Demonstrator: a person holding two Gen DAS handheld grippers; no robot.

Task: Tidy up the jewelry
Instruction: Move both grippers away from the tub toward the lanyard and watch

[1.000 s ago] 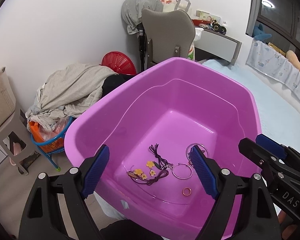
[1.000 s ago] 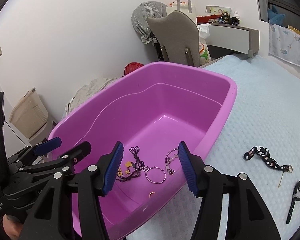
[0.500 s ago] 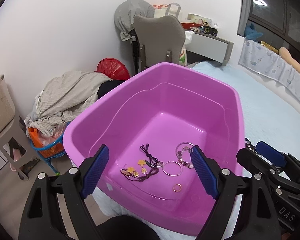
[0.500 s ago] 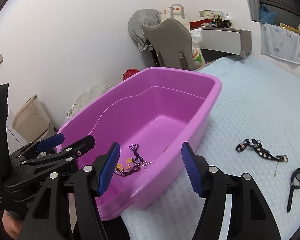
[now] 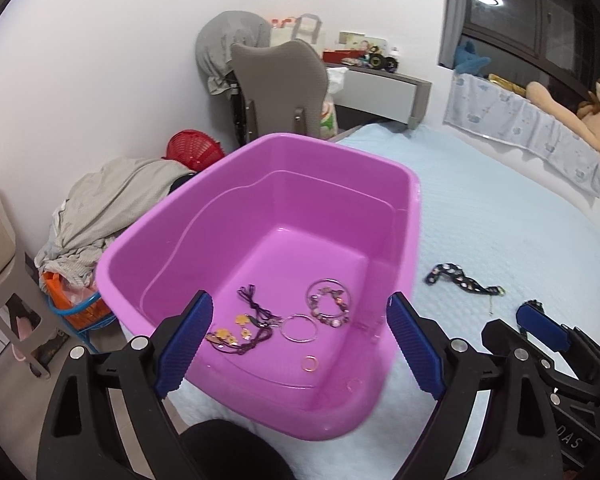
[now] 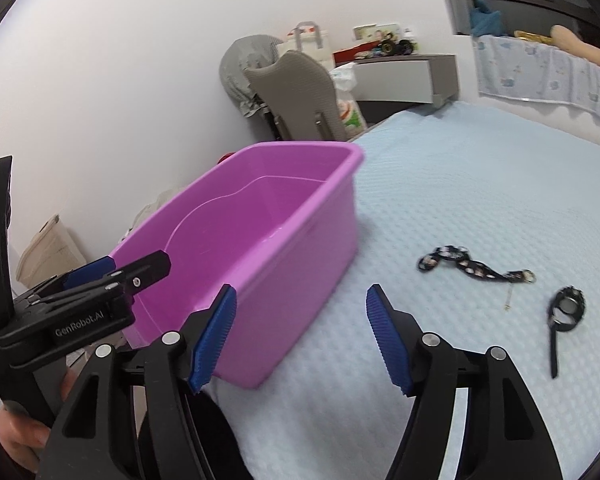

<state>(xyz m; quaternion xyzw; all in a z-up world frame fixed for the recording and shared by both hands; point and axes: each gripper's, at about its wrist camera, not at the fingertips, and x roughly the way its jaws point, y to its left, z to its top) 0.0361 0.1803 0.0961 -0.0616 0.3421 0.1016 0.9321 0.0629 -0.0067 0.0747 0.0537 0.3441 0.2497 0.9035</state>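
A: Grippers?
B: Left gripper (image 5: 300,344) wide, right gripper (image 6: 300,334) (jaws just been opening) parted; both empty.
A: Jewelry?
B: Bracelets (image 5: 328,308) lie in the pink tub's (image 5: 396,396) near end; strap (image 6: 472,265) and watch (image 6: 565,312) on the bed (image 6: 480,184), right of it.

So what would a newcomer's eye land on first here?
The big purple tub at the edge of the pale blue bed, with jewelry strewn across its bottom. Next, the dark patterned strap and black watch lying on the bed to the tub's right.
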